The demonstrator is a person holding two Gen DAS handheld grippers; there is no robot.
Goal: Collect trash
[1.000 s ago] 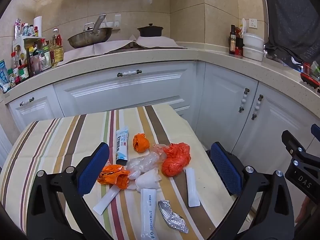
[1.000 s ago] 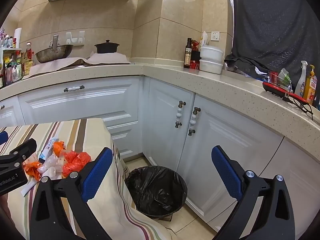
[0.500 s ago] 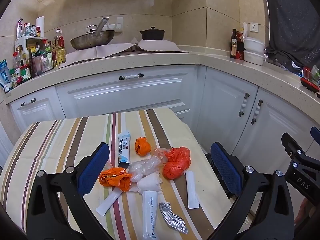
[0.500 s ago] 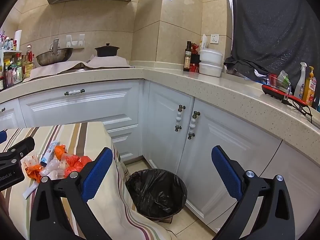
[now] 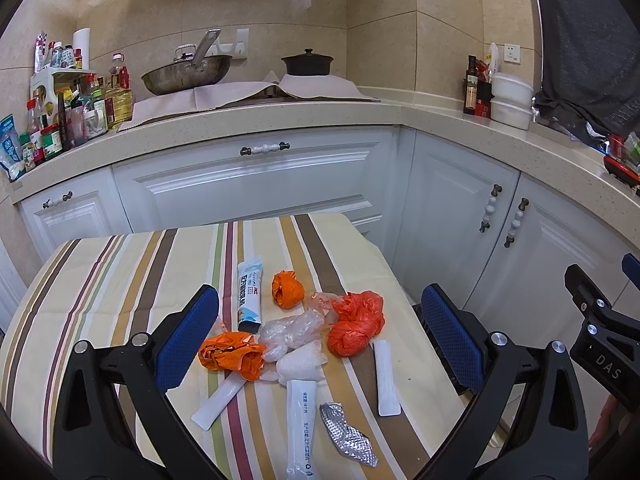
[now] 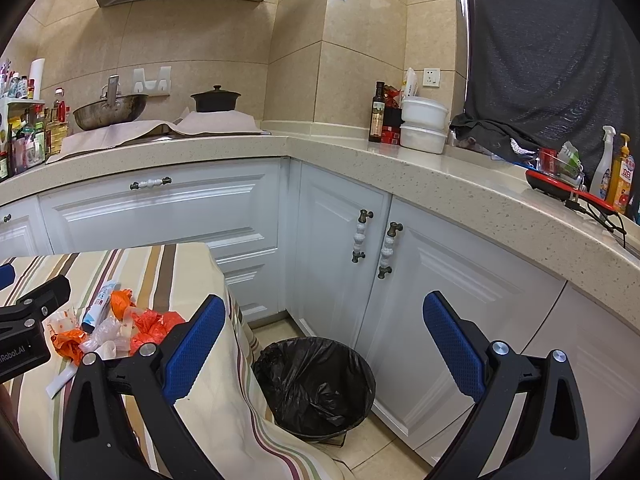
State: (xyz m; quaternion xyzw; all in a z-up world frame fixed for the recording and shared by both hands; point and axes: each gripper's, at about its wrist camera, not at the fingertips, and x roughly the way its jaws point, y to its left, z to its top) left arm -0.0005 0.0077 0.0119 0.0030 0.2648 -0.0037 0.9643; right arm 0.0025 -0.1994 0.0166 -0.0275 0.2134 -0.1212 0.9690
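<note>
A heap of trash lies on the striped tablecloth (image 5: pixel 120 280): an orange bag (image 5: pixel 356 324), a small orange ball (image 5: pixel 287 289), an orange wrapper (image 5: pixel 232 354), clear plastic bags (image 5: pixel 292 330), a white tube (image 5: pixel 249 292), white sachets (image 5: pixel 386 376) and a foil blister (image 5: pixel 346 436). My left gripper (image 5: pixel 320 336) is open above the heap, holding nothing. My right gripper (image 6: pixel 324 344) is open and empty, off the table's right edge, above a bin lined with a black bag (image 6: pixel 316 384). The heap also shows in the right wrist view (image 6: pixel 120 328).
White cabinets (image 6: pixel 400 280) stand close behind the bin and the table. A stone counter (image 5: pixel 280 116) holds a wok (image 5: pixel 186 74), a black pot (image 5: pixel 307 65), bottles and white containers (image 6: pixel 424 124). Beige floor (image 6: pixel 360 448) shows beside the bin.
Both grippers have risen and drawn back a little, so the trash heap and the bin sit lower in view. Both stay open. Nothing on the table has moved.
</note>
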